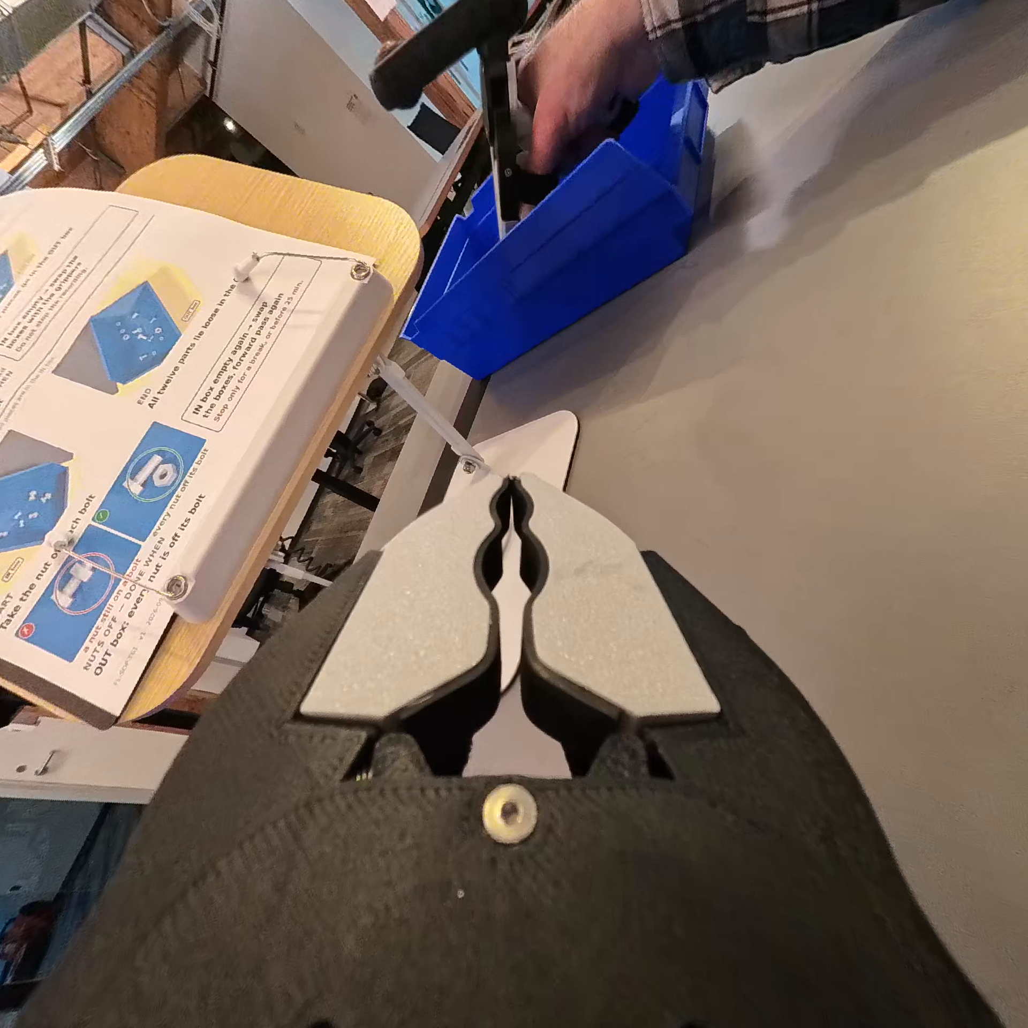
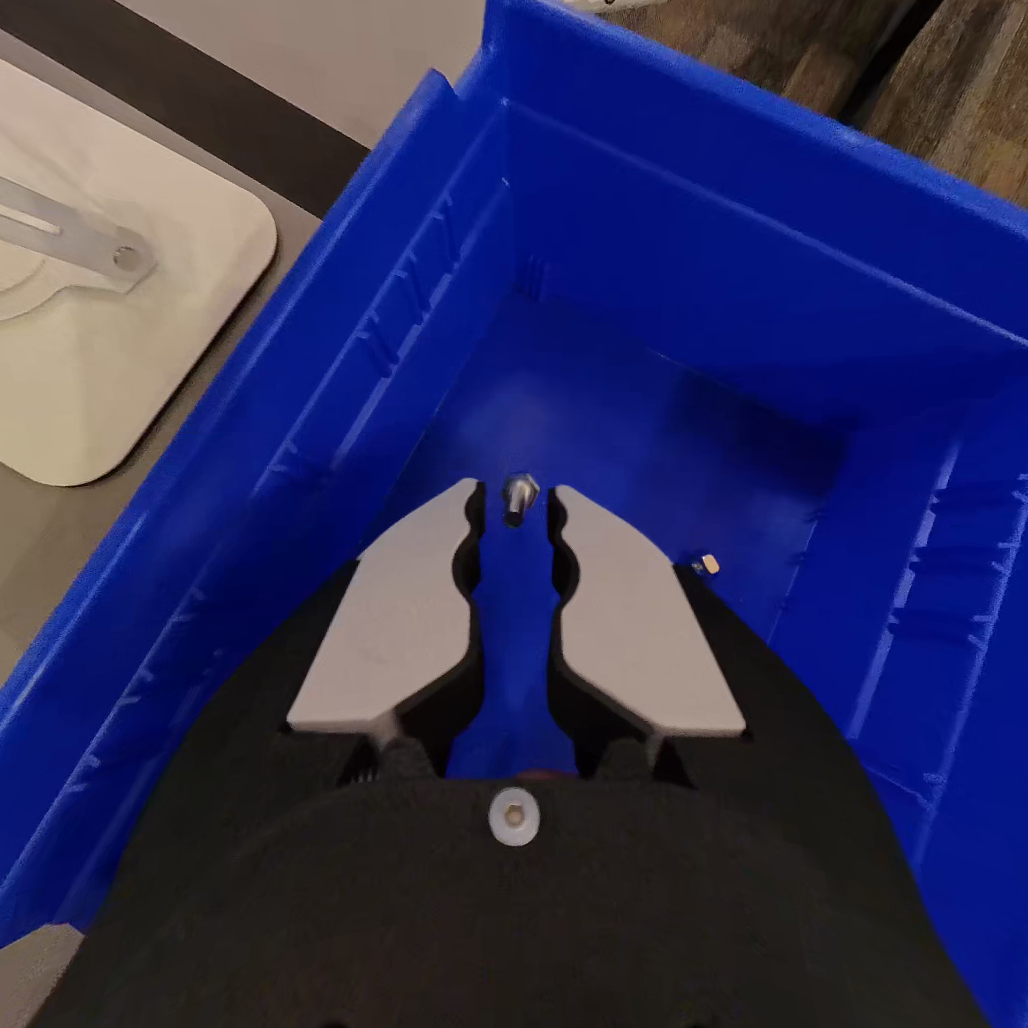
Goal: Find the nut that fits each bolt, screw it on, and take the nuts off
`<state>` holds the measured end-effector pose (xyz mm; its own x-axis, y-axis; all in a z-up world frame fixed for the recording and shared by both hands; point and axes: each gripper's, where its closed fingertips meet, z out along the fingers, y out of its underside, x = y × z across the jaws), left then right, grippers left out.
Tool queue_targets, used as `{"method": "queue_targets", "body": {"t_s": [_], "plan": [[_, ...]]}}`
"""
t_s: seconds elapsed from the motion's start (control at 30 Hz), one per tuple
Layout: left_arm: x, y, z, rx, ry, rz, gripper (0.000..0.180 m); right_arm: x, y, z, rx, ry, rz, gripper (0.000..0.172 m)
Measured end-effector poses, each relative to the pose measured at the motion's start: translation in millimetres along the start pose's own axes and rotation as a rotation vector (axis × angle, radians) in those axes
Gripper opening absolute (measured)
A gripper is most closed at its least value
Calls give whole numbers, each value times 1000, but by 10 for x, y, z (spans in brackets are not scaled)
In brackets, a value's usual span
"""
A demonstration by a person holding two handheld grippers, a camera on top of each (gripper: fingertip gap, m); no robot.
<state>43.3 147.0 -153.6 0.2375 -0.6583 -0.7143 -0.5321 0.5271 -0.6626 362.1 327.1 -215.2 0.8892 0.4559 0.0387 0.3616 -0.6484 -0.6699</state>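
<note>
Bolt (image 2: 518, 500) — shiny metal, hex-headed — lies on smooth blue bin (image 2: 723, 267) floor.

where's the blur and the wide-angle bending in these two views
Left wrist view: the hand over the blue bin is motion-smeared, and the table edge bows. Right wrist view: soft overall, the bolt between the open right gripper is hazy, and the bin walls splay outward.

Blue bin, shiny bolt

The bin (image 2: 723, 233) is bright blue, the bolt (image 2: 518, 499) silver, the counter (image 1: 834, 500) grey, the sleeve (image 1: 779, 33) checked.
</note>
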Motion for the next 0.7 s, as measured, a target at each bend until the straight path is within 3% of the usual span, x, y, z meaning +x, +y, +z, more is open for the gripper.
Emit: {"method": "queue_targets", "body": {"t_s": [0.1, 0.23, 0.37, 0.6, 0.7], "plan": [[2, 17, 10, -10, 2, 2, 0, 67, -8, -11, 2, 38, 6, 37], [-104, 34, -19, -17, -42, -7, 1, 48, -225, -238, 87, 78, -43, 32], [-562, 182, -168, -69, -202, -108, 7, -173, -647, -671, 255, 132, -152, 22], [-1573, 597, -766, -147, -458, -294, 17, -1359, -1169, -1156, 525, -58, -344, 9], [-1714, 1040, -822, -313, -364, -462, 18, -2008, -1181, -1080, 568, -209, -397, 5]]}}
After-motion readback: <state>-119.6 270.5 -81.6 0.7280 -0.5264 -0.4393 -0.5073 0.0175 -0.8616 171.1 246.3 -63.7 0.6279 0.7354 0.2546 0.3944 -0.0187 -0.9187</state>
